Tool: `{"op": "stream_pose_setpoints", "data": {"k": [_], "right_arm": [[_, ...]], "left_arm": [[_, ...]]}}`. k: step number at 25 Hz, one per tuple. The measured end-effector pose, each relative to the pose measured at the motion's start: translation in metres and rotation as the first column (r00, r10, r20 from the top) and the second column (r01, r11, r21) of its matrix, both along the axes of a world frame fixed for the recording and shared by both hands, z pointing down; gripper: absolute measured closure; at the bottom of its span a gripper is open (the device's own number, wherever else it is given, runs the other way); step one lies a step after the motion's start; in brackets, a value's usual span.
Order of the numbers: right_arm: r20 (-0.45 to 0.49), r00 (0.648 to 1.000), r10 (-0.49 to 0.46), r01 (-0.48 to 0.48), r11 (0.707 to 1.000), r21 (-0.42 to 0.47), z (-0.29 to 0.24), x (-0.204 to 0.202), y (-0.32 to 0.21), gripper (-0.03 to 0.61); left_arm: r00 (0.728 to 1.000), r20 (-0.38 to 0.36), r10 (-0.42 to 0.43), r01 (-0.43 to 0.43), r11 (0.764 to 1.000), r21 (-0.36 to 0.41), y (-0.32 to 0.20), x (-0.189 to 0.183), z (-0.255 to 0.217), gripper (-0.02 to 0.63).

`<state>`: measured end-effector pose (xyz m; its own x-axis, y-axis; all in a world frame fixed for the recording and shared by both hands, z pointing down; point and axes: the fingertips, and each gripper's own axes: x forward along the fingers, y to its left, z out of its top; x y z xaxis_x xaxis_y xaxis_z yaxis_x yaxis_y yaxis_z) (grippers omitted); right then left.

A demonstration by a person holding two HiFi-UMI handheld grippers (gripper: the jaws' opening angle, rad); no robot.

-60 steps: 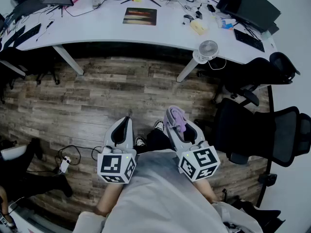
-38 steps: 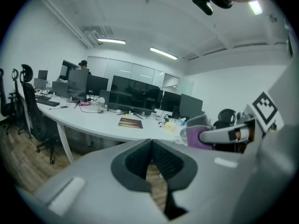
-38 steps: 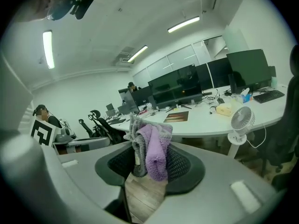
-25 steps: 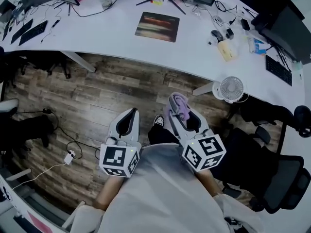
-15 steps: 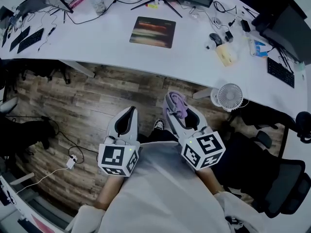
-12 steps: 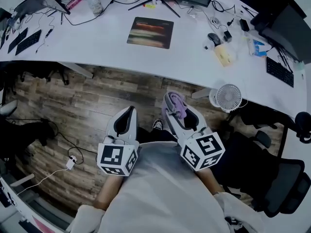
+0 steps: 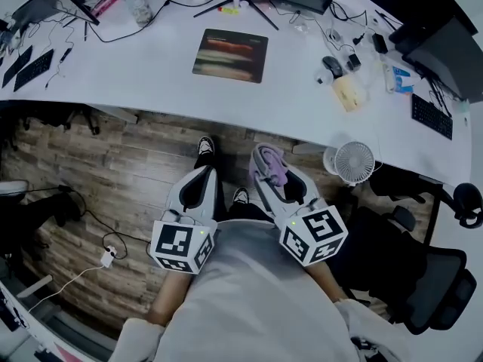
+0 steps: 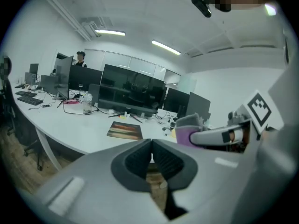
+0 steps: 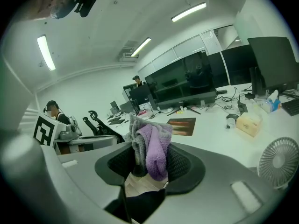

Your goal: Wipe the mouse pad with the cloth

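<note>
Right jaws: the right gripper (image 9: pixel 149 164) was clamped on the cloth (image 9: pixel 152 146), its pads pressed into the folds with no gap left between them.
Cloth: a grey and lilac bundle, standing up out of the jaws in the right gripper view and spilling over their tip in the head view (image 7: pixel 275 167).
Left jaws: the left gripper (image 8: pixel 152 155) had its pads together, nothing between them (it looked like a spare hand for now).
Mouse pad: it lay flat on the white desk (image 7: pixel 136 66) at the upper centre of the head view (image 7: pixel 230 54), clear of the clutter at the desk's right end.
Bearing: the pad sat straight up-frame from both grippers, well apart from them, with bare wooden floor (image 7: pixel 113 157) and the desk edge between.
Long axis: left to right across the frame, roughly along the desk edge.
Nearer hand: neither by much; the pad fell about between the two, and the right one carried the cloth.
Coming move: probably a reach forward with the right gripper to lay the cloth on the pad.
</note>
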<state>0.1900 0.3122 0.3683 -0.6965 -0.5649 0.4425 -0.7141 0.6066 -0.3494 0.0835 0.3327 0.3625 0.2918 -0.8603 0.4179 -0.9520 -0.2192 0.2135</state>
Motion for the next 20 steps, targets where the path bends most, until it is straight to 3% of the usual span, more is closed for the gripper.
{"op": "stream_pose_setpoints", "data": {"k": [10, 20], "right_arm": [[-0.007, 1.0, 0.029, -0.03, 0.999, -0.015, -0.005, -0.045, -0.079, 0.402], [0.014, 0.997, 0.071, -0.071, 0.997, -0.044, -0.024, -0.104, -0.16, 0.402]], "left_arm": [[0.997, -0.048, 0.063, -0.066, 0.997, -0.047, -0.085, -0.043, 0.008, 0.614], [0.994, -0.051, 0.101, -0.103, 0.994, -0.028, -0.184, -0.102, -0.005, 0.614]]}}
